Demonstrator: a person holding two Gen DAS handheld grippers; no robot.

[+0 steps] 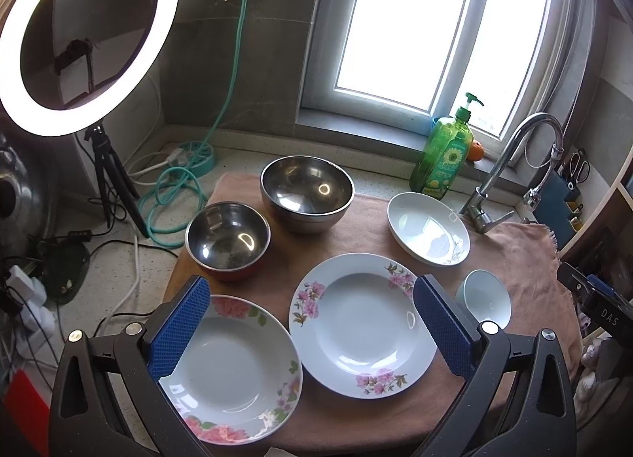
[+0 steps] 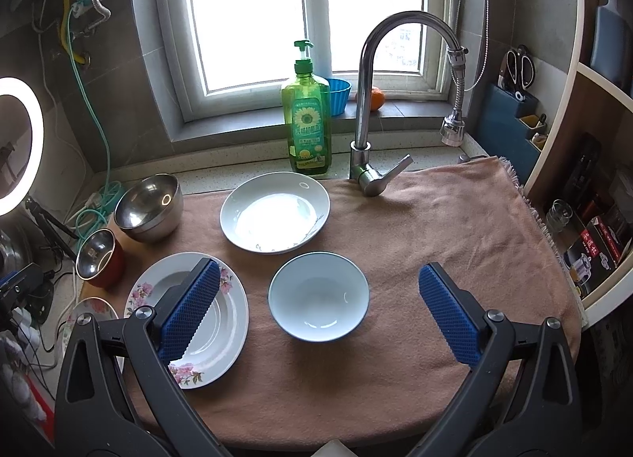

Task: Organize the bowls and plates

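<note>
On a pink towel (image 1: 368, 219) (image 2: 415, 243) lie two flowered plates: one with red blooms (image 1: 233, 374) at the near left, one with pink blooms (image 1: 364, 326) (image 2: 221, 330) beside it. A plain white plate (image 1: 429, 229) (image 2: 275, 211) sits further back. A small pale-blue bowl (image 1: 484, 298) (image 2: 318, 296) rests at the right. Two steel bowls stand at the back left, the large one (image 1: 306, 192) (image 2: 150, 207) and the small red-sided one (image 1: 229, 239) (image 2: 99, 257). My left gripper (image 1: 312, 330) hovers open above the flowered plates. My right gripper (image 2: 320, 314) is open, straddling the blue bowl from above.
A tap (image 2: 372, 101) (image 1: 510, 164) and a green soap bottle (image 2: 306, 116) (image 1: 445, 152) stand behind the towel. A ring light on a tripod (image 1: 87, 33) and cables fill the left counter. Shelves with a knife block (image 2: 510, 109) and boxes line the right.
</note>
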